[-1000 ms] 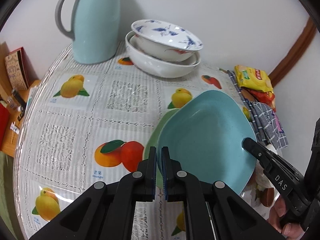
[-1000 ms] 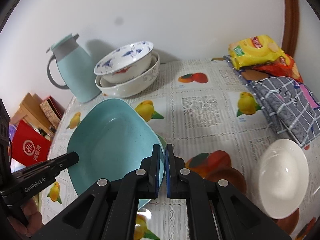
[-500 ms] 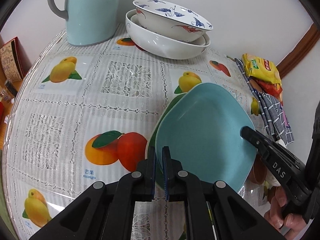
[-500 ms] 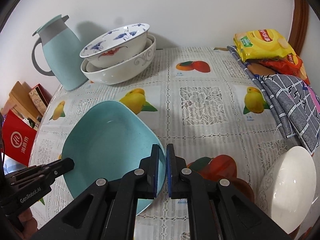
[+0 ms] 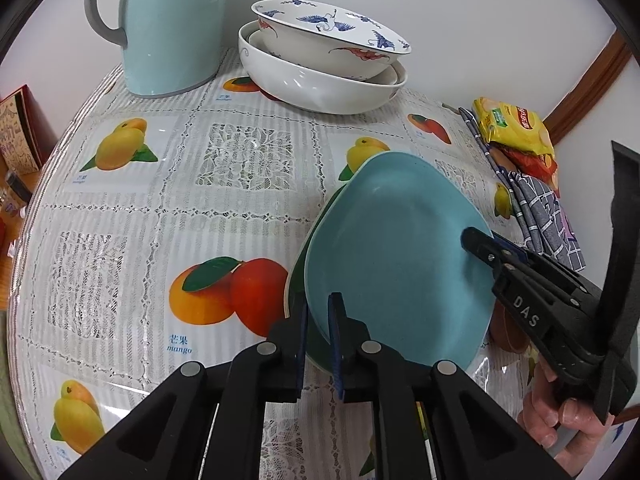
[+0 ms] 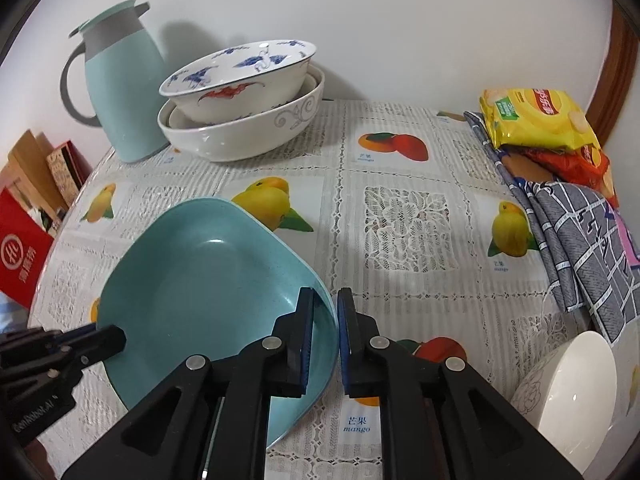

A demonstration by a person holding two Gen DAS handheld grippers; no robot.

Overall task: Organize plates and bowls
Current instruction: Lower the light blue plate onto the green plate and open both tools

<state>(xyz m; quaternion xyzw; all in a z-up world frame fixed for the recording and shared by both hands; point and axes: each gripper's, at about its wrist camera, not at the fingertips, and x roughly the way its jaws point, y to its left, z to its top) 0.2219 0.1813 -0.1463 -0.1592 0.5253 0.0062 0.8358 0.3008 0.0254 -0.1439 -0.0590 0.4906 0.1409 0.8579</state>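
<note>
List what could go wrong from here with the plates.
1. The jaws of both grippers have just been opening, with the rim of the blue plate between them. The left gripper also seems to straddle the green plate below, so pulling away may drag either plate.
2. The white bowl sits close beside the right gripper and could get knocked.

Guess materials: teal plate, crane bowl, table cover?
Teal plate: matte with fine specks and a thin rim, probably melamine or wheat-straw plastic. Crane bowl: glossy white glaze with painted blue and red motifs, likely porcelain. Table cover: lace-pattern sheet with glare streaks, probably printed vinyl.
</note>
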